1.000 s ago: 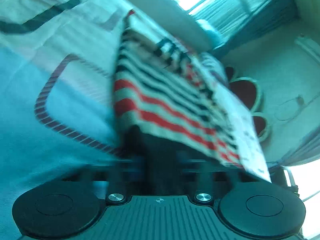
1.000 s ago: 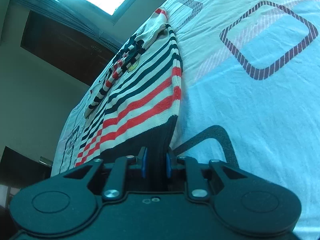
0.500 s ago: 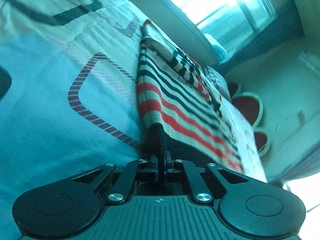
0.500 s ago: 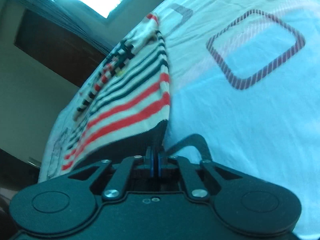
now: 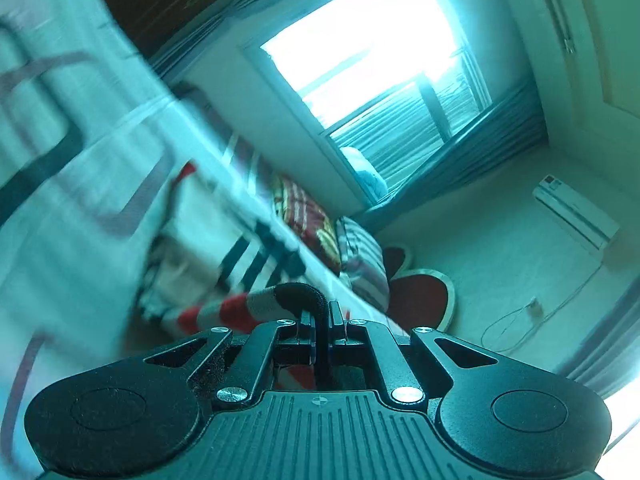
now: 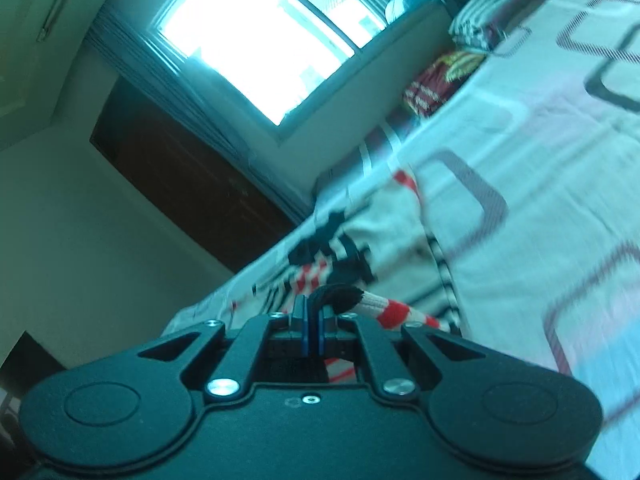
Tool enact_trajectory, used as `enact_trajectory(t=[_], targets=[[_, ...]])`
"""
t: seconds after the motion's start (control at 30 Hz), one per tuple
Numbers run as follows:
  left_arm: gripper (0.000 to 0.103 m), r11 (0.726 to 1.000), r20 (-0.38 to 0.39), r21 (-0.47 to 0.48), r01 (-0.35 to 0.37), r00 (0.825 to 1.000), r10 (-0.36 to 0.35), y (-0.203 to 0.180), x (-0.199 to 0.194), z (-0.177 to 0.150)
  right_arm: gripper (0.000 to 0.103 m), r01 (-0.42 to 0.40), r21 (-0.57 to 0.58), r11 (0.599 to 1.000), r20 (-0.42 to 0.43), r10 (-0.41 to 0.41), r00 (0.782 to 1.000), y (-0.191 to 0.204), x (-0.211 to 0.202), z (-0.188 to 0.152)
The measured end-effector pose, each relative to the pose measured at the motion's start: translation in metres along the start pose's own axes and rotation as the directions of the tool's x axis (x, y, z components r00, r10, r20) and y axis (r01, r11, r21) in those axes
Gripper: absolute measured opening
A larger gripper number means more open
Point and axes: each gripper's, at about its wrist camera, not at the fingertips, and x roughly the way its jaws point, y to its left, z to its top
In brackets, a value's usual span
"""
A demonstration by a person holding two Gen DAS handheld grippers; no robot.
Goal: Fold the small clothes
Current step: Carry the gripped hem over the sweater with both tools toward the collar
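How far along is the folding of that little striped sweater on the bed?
Early on. Done: both grippers, left and right, are shut on the dark hem of the red, navy and cream striped knitted sweater. In hand: the hem is raised off the patterned bedsheet. Left: laying it over and finishing the fold.

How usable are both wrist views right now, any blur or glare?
Left wrist: bedsheet and striped sweater smeared by motion blur, window blown out. Right wrist: sweater and sheet softer-blurred, window glaring. Both fisheye-bent, teal-tinted; gripper bodies sharp.
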Motion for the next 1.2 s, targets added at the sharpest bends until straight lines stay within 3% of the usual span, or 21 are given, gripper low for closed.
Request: enact_trajectory(t=[0.17,0.3,0.5,0.67,0.73,0.77,0.83,0.87,0.93,1.03,1.1,1.2], targets=[[0.005,0.999,-0.012,0.045,-0.016,1.0,0.017,-0.015,0.06,0.053,0.005,0.009,0.024,1.0,0.019,-0.009,1.0,0.0,0.055,0.05],[0.005,0.998,-0.042,0.038,-0.053,0.998,0.055,-0.003,0.114,0.085,0.005,0.026,0.066,0.997,-0.007,-0.026,1.0,-0.013,0.108,0.077],[0.005,0.994,-0.089,0.0,-0.108,0.99,0.108,0.033,0.184,0.107,0.005,0.044,0.094,0.995,-0.072,-0.038,0.997,-0.042,0.184,0.093],[0.005,0.98,-0.137,-0.049,-0.193,0.973,0.185,0.079,0.24,0.11,0.006,0.081,0.131,0.988,-0.137,-0.062,0.989,-0.078,0.246,0.095],[0.005,0.972,-0.148,-0.079,-0.22,0.967,0.207,0.098,0.258,0.109,0.012,0.074,0.135,0.988,-0.152,-0.053,0.987,-0.094,0.269,0.092],[0.005,0.971,-0.164,-0.094,-0.221,0.965,0.204,0.106,0.266,0.108,0.023,0.082,0.146,0.986,-0.145,-0.06,0.988,-0.102,0.277,0.091],[0.006,0.972,-0.171,-0.11,-0.209,0.967,0.188,0.114,0.277,0.106,0.028,0.071,0.158,0.985,-0.095,-0.057,0.994,-0.113,0.283,0.092],[0.006,0.975,-0.17,-0.102,-0.197,0.969,0.178,0.115,0.28,0.105,0.036,0.068,0.171,0.983,-0.077,-0.055,0.995,-0.119,0.285,0.094],[0.031,0.98,-0.165,-0.108,-0.165,0.975,0.146,0.118,0.285,0.105,0.04,0.056,0.17,0.984,-0.049,-0.048,0.998,-0.123,0.284,0.097],[0.059,0.985,-0.144,-0.138,-0.103,0.986,0.083,0.118,0.287,0.107,0.042,0.042,0.15,0.988,-0.04,-0.037,0.999,-0.121,0.279,0.098],[0.074,0.99,-0.123,-0.099,-0.095,0.989,0.083,0.11,0.287,0.11,0.042,0.038,0.129,0.991,-0.024,-0.035,0.999,-0.118,0.271,0.101],[0.076,0.99,-0.124,0.007,-0.139,0.982,0.139,0.097,0.286,0.119,0.041,0.065,0.003,0.998,-0.073,-0.065,0.995,-0.105,0.263,0.111]])
